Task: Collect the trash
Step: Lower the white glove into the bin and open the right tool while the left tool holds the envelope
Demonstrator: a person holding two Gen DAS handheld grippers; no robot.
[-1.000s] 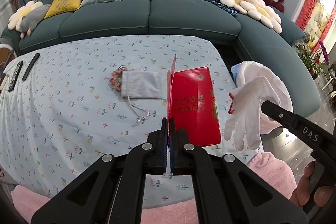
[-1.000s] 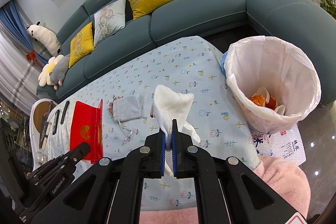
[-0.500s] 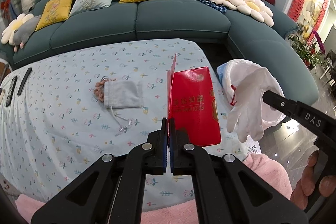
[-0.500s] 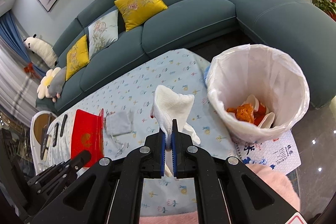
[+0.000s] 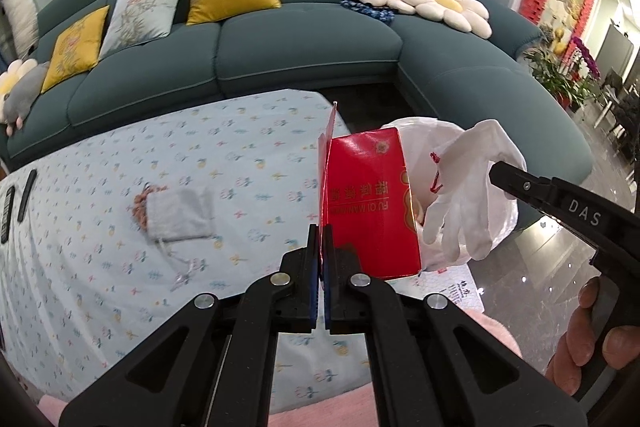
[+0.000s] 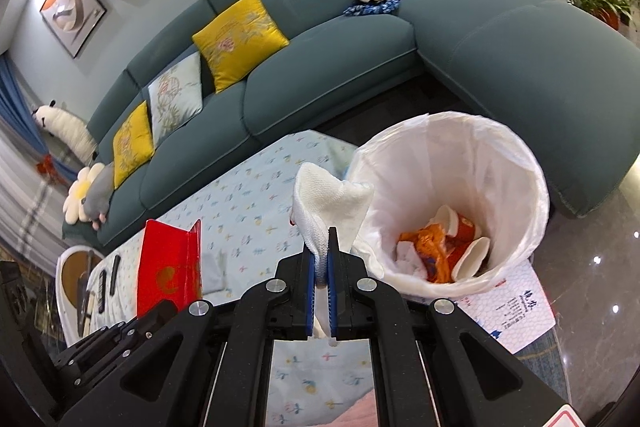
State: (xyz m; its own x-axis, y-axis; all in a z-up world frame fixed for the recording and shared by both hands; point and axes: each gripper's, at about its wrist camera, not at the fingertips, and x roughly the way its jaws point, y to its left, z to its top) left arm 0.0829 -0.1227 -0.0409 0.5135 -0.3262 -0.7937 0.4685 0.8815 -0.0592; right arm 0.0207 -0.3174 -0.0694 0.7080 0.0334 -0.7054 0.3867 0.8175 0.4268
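My left gripper [image 5: 321,231] is shut on the edge of a red paper box [image 5: 370,203] and holds it in the air over the table's right end. My right gripper [image 6: 321,239] is shut on a white knit glove [image 6: 332,203], held just left of the bin's rim. The glove [image 5: 468,195] also shows in the left wrist view, hanging from the right gripper's fingers [image 5: 516,179]. The white-lined trash bin [image 6: 516,155] stands on the floor by the table end, holding orange wrappers and white cups [image 6: 444,247]. The red box [image 6: 168,267] shows in the right wrist view at lower left.
A grey drawstring pouch [image 5: 178,215] with beads lies on the flowered tablecloth [image 5: 100,227]. Remotes [image 5: 16,203] lie at the table's left end. A teal sofa [image 5: 300,43] curves behind and to the right. A printed sheet [image 6: 516,311] lies under the bin.
Both grippers have moved right toward the bin, carrying the red box and the glove. The bin now sits closer and larger in the right wrist view.
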